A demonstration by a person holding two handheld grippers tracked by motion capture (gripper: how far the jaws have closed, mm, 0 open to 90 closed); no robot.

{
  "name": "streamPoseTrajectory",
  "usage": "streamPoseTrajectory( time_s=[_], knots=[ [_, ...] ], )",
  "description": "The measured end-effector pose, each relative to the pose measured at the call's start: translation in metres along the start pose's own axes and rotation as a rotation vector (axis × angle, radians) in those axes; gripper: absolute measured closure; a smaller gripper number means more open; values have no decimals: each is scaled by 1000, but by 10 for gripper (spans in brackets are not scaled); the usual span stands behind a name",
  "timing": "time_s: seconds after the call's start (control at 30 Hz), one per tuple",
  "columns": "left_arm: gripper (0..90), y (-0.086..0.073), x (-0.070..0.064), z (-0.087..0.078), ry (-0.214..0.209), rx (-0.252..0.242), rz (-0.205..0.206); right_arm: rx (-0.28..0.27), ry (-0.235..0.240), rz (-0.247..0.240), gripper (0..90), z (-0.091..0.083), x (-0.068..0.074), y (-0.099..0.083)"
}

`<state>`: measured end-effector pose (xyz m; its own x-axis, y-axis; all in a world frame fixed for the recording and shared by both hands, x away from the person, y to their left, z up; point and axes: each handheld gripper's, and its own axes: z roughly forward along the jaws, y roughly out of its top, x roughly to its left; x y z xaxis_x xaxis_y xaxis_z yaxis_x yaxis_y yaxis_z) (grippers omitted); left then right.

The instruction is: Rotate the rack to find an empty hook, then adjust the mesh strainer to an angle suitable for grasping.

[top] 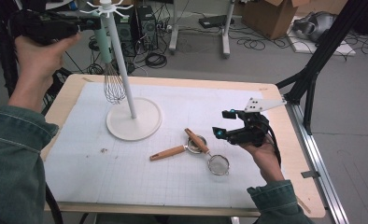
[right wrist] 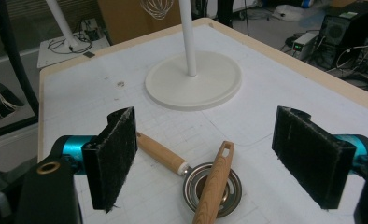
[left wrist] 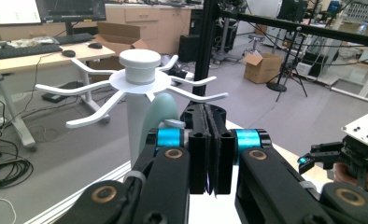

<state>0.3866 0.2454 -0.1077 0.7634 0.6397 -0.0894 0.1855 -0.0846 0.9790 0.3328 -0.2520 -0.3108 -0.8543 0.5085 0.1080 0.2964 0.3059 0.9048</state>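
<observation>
From the high view we had the left gripper [top: 86, 22] up at the top of the white stand [top: 126, 84], the whisk [top: 113, 81] dangling from it by its mint handle — any wobble there and the whisk could swing into the pole or miss the hook. In the left gripper view our jaws were pressed narrow beside that handle, close under the stand's arms [left wrist: 86, 119], though we couldn't tell whether they truly pinched it. In the right gripper view the right gripper [right wrist: 217, 161] gaped wide over the crossed wooden-handled strainers [right wrist: 212, 184] — closing there might have caught both handles.

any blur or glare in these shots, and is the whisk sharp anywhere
High view: even light, soft focus, whisk wires legible. Left gripper view: near jaws slightly soft, rack crisp. Right gripper view: sharp strainers, no glare.
</observation>
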Motion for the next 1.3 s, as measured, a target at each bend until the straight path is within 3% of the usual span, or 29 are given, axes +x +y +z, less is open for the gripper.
streamPoseTrajectory(
  time_s=[0.37, 0.53, 0.63, 0.87, 1.07, 1.3],
  knots=[
    [674, -12, -7, -10, -19, 63, 56, -1, -9, -1, 213, 3, 0, -1],
    [567, -24, -6, -14, -50, 76, 42, 6, -11, 18, 203, 9, -2, -3],
    [484, -35, -7, -15, -45, 107, 52, 11, -14, 20, 203, 11, -2, -4],
    [339, -61, -13, -18, -70, 123, 56, 23, -23, 26, 203, 11, -1, -8],
    [272, -87, -16, -20, -65, 152, 64, 30, -34, 34, 203, 10, -2, -13],
    [211, -126, -17, -18, -49, 171, 38, 61, -42, 47, 203, 13, -3, -23]
  ],
)
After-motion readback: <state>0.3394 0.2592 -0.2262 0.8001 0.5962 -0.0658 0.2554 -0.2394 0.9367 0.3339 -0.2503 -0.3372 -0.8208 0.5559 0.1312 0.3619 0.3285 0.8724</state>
